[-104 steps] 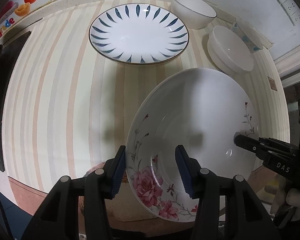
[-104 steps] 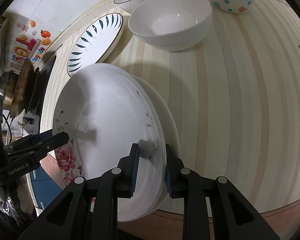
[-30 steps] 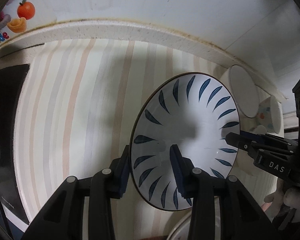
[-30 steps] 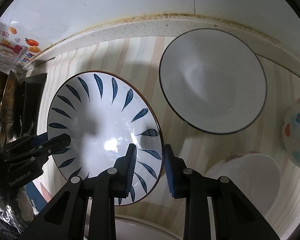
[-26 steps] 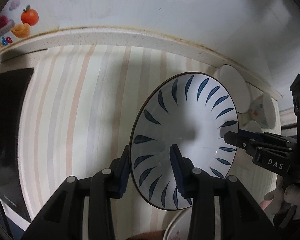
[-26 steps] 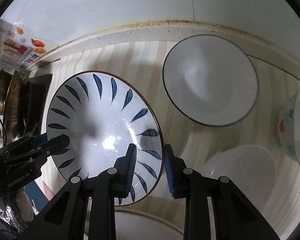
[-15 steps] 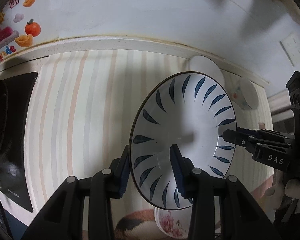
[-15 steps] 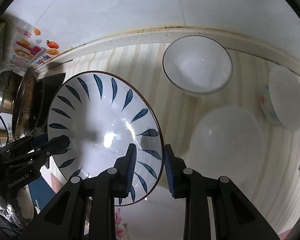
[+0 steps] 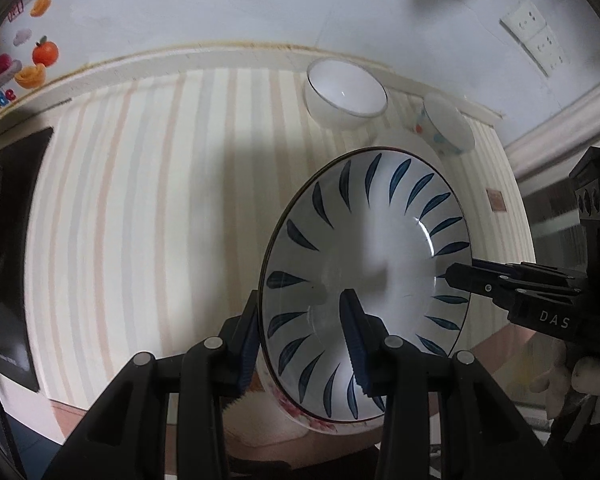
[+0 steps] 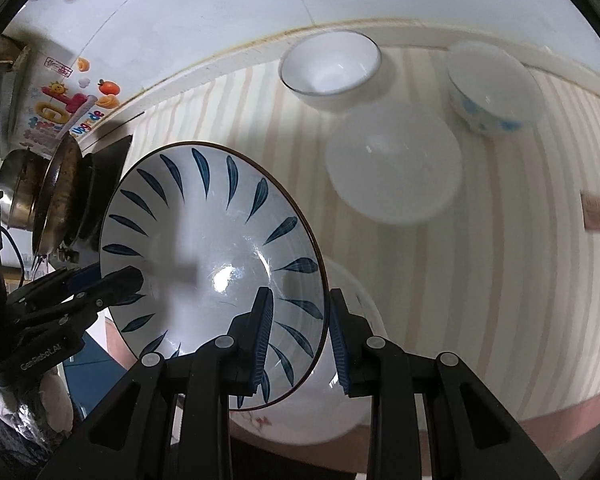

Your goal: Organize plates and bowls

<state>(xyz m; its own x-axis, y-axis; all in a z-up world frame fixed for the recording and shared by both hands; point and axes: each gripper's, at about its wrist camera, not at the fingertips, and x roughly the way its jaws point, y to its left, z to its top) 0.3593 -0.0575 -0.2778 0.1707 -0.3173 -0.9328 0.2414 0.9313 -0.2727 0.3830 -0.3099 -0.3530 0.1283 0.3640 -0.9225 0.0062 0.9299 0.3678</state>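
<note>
**A:** How far along was the sorting?

**B:** Partway, by my reading. The left gripper (image 9: 300,334) was clamped on the near-left rim of the round white ceramic plate with dark blue leaf strokes (image 9: 380,248), and the right gripper (image 10: 300,332) was pinched on its opposite rim, so both carried it, tilted, above the front edge of the striped cream countertop (image 9: 140,200).

**A:** And under it?

**B:** The white plate with pink flowers (image 10: 340,408) lay at the front edge, directly beneath. The blue-leaf plate looked clear of it, though the blur there made contact hard to rule out.

**A:** So what was left?

**B:** Setting that plate down on the floral one, I'd judge. Then the bowls, none stacked: along the back edge the white bowl with a thin dark rim (image 10: 332,66), nearer the middle the plain white shallow bowl (image 10: 394,162), and toward the back right corner the white bowl with blue and orange spots (image 10: 494,88).

**A:** All apart?

**B:** Close together, yet each standing on its own.
</note>
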